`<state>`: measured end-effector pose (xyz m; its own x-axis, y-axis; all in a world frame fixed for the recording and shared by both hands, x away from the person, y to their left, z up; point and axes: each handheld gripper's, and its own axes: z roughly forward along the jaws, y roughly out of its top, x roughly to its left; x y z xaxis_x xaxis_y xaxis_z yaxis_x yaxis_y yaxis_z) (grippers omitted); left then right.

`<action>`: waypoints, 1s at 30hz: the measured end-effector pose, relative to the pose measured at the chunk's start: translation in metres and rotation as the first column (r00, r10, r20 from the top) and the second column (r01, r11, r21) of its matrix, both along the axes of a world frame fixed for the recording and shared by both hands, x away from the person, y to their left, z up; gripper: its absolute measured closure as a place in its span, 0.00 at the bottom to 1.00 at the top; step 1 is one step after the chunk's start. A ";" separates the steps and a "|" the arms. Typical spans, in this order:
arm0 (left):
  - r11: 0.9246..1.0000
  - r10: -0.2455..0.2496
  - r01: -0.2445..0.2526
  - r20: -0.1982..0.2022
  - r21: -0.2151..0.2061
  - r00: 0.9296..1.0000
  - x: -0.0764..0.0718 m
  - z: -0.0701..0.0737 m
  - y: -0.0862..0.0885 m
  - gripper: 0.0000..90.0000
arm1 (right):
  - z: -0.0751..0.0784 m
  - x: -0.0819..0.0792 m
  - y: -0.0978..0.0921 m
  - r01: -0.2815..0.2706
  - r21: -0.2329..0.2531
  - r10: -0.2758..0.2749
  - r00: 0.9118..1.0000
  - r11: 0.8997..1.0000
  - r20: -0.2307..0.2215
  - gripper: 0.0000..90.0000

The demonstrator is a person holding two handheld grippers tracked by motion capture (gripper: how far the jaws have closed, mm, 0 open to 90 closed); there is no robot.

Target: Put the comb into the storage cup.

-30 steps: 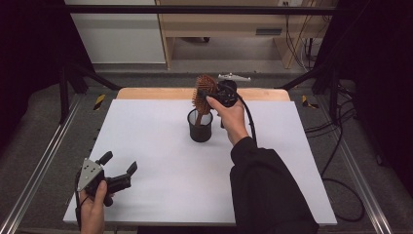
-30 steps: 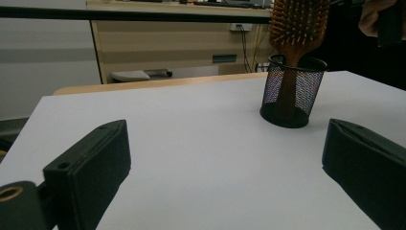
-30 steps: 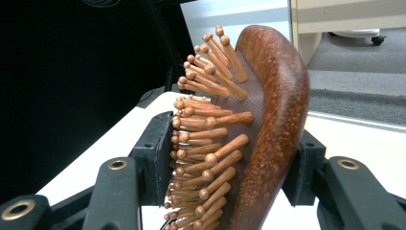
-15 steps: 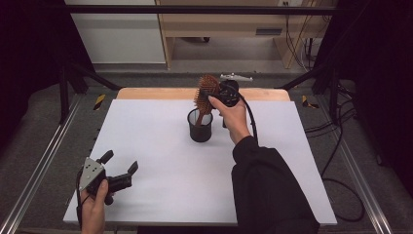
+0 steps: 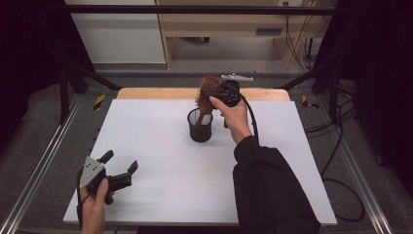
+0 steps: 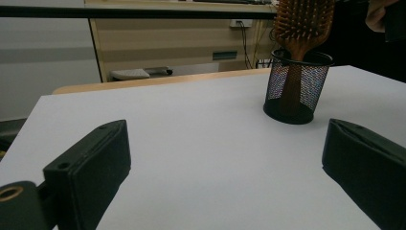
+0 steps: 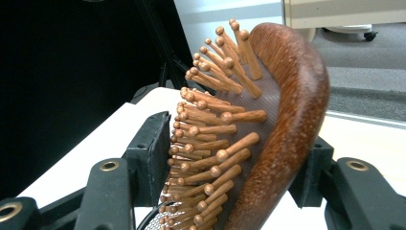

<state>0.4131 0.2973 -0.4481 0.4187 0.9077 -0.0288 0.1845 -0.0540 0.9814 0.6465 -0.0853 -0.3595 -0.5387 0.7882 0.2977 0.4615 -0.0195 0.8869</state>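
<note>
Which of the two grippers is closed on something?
The right gripper, over the mesh cup: it clamps the wooden hairbrush head. The left gripper sits open near the table's front-left corner.

A wooden desk stands beyond the table.

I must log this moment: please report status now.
Right gripper shut on hairbrush, handle in mesh cup. Left gripper open, idle. Nothing in the way.

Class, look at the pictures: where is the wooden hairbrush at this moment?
In the high view the hairbrush stands handle-down in the black mesh cup near the table's far edge, its head between the right gripper fingers.
</note>
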 end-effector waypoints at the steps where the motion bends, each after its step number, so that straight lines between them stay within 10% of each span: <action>1: 1.000 0.000 0.000 -0.001 0.000 1.000 0.000 0.000 0.000 0.03 | 0.000 0.000 0.000 0.000 -0.001 0.000 1.000 1.000 -0.001 0.46; 30: 1.000 -0.015 0.015 -0.004 0.008 1.000 -0.001 0.000 -0.003 0.03 | -0.002 0.000 -0.005 0.008 -0.069 -0.009 1.000 0.998 -0.023 0.37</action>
